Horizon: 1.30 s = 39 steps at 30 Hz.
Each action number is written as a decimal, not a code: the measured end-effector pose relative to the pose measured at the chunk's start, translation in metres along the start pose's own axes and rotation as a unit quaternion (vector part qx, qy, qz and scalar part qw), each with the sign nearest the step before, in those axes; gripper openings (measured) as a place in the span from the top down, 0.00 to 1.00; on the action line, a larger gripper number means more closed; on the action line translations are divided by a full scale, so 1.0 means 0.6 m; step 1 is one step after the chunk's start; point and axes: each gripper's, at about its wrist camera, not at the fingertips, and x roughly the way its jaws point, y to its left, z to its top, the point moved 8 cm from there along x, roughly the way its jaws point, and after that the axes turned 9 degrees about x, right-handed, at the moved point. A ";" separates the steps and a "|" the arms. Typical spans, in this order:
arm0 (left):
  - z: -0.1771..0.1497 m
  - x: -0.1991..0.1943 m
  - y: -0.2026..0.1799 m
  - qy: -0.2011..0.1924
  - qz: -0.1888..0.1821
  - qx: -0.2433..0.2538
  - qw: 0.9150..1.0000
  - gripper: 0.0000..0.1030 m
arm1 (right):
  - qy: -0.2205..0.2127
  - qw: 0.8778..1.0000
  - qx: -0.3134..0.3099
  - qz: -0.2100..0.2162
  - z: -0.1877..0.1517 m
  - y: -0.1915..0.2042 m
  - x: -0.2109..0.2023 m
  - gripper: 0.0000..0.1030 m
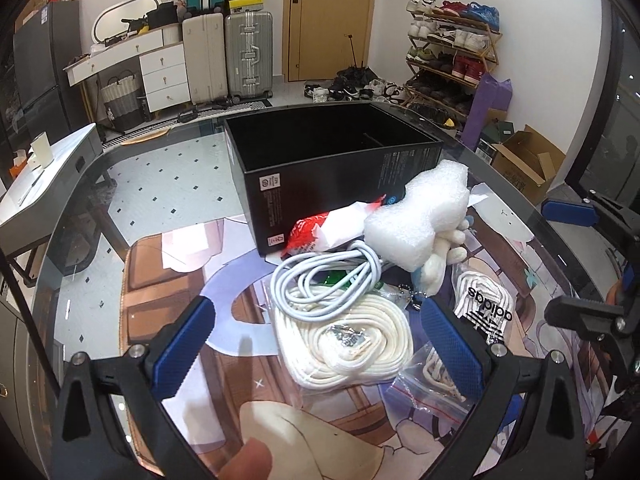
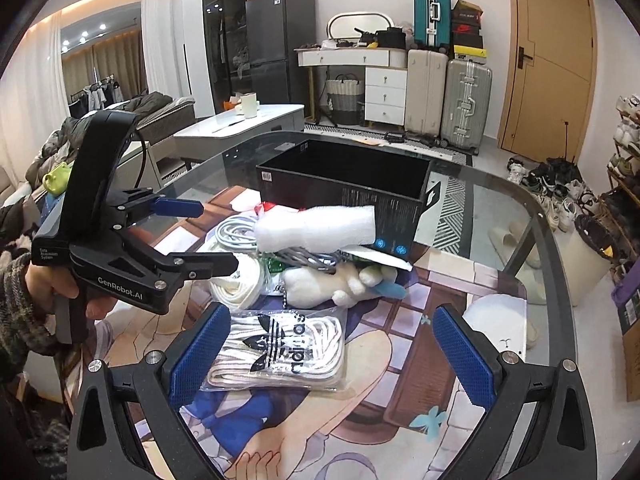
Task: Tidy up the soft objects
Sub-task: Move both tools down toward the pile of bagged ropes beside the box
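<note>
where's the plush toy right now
The plush toy lies mid-table in the right wrist view, under the foam wrap, just beyond the Adidas laces, before the black box.

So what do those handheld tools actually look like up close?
Each tool is matte black plastic with silver screws and two blue textured pads. The left tool has a curved black handle, white "GenRobot.AI" lettering and a black cable. The person's hand shows a dark knitted sleeve.

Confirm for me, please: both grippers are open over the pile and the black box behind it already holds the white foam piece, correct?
Not quite. The left wrist view shows the black box empty; the white foam piece lies on the pile in front of it. Left gripper and right gripper are open.
</note>
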 end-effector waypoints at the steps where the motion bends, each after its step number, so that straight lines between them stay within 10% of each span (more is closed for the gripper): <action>1: -0.001 0.004 -0.002 0.005 -0.004 -0.003 1.000 0.00 | 0.009 1.000 0.001 0.004 -0.004 0.000 0.006 0.00; 39: -0.027 0.069 -0.015 0.126 -0.004 -0.015 0.992 0.00 | 0.179 0.983 -0.042 0.017 -0.062 0.066 0.166 0.04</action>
